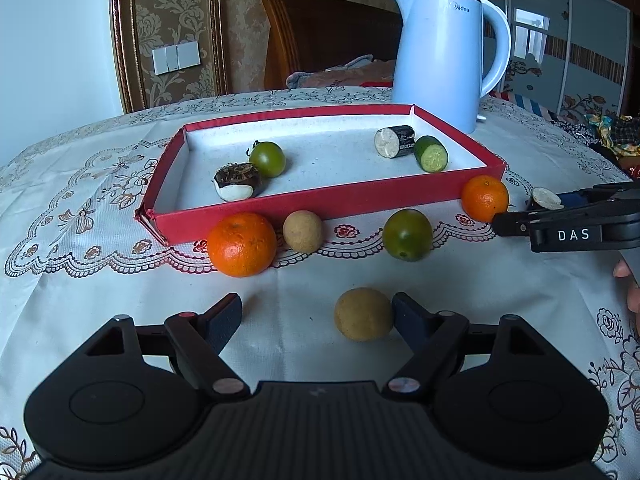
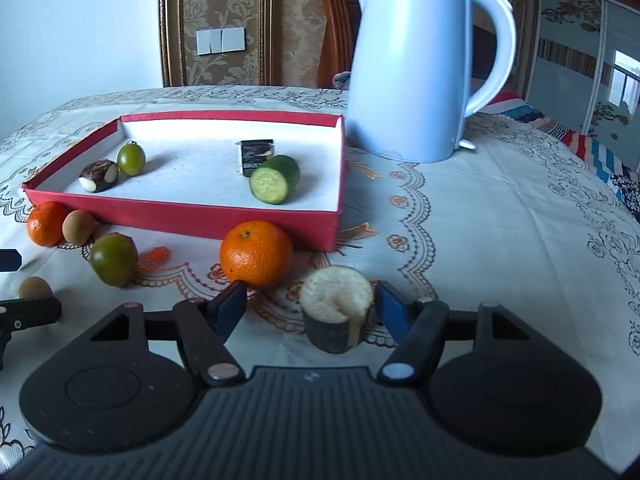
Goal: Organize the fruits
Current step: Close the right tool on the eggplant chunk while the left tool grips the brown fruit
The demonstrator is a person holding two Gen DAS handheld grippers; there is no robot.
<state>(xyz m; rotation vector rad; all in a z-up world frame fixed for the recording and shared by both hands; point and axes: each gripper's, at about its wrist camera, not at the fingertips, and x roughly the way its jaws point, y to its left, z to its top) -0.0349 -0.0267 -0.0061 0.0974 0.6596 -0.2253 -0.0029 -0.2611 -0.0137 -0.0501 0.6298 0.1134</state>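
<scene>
Grippers staged over two loose pieces, red tray (image 1: 320,204) partly filled.

Left gripper (image 1: 316,320) is held wide open, nothing gripped: tan round fruit (image 1: 363,314) sits between the jaws, touching or just beside the right pad, left pad well apart. Centring is advised before closing, or the ball is likely pushed sideways. Right gripper (image 2: 310,306) is partly open around the upright cane chunk (image 2: 335,308); right pad is just beside it, left pad apart, so no grip is made yet. Squeeze should land on the dark bark sides, low, to avoid tipping. Large orange (image 2: 256,253) sits just beyond the left pad and may be nudged. Second orange (image 1: 242,244), second tan fruit (image 1: 303,231) and green fruit (image 1: 407,234) lie along the tray front wall; kettle (image 2: 412,64) stands behind the tray's right corner.
</scene>
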